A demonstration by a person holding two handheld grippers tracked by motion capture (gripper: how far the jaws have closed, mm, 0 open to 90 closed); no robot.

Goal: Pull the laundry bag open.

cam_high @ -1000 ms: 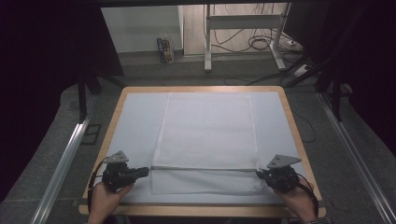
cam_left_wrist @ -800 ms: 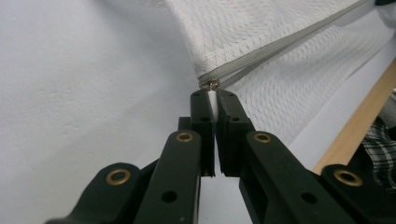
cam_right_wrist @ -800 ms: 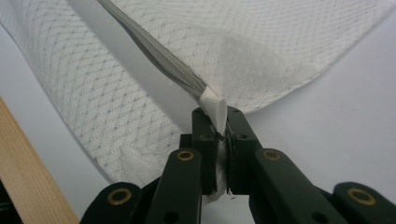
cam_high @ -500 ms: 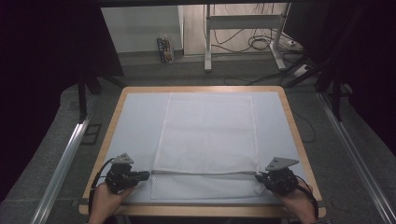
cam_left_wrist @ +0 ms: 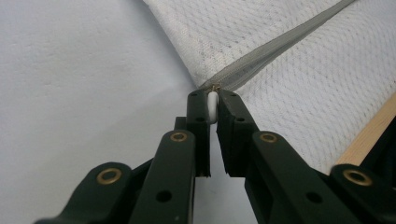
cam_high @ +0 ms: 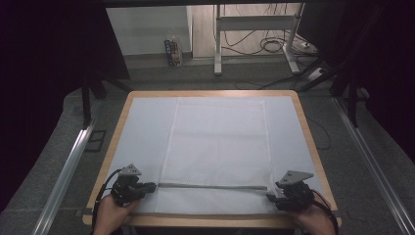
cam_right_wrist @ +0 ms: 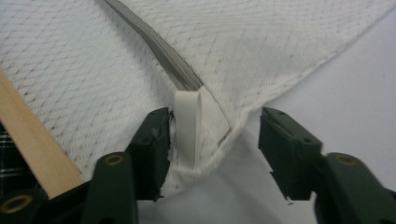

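The white mesh fabric cover lay flat on the pale-sheeted, wood-edged table, with its grey zipper running straight from one tool to the other, close to the near edge.

Left tool: its jaws stood narrow and were clamped on the small white zipper pull, which sat directly at the tool's tip where the zipper line began.

Right tool: its jaws stood wide. The folded white end tab of the cover sat between them, touching the left-hand jaw and well apart from the other. Nothing was gripped.

Assessment: the step in hand appeared to be working the zipper along its track, the left tool drawing the pull while the right tool anchored the far end.

Recommendations:
- The right tool should close squarely on the tab before any draw, since an unheld end would likely let the cover slide and bunch.
- The pull should travel in line with the zipper, low to the table, not lifted.
- Both tools should keep the track lightly taut.
- The grip on the pull was slim; a steady, unhurried draw would lessen the risk of slipping.
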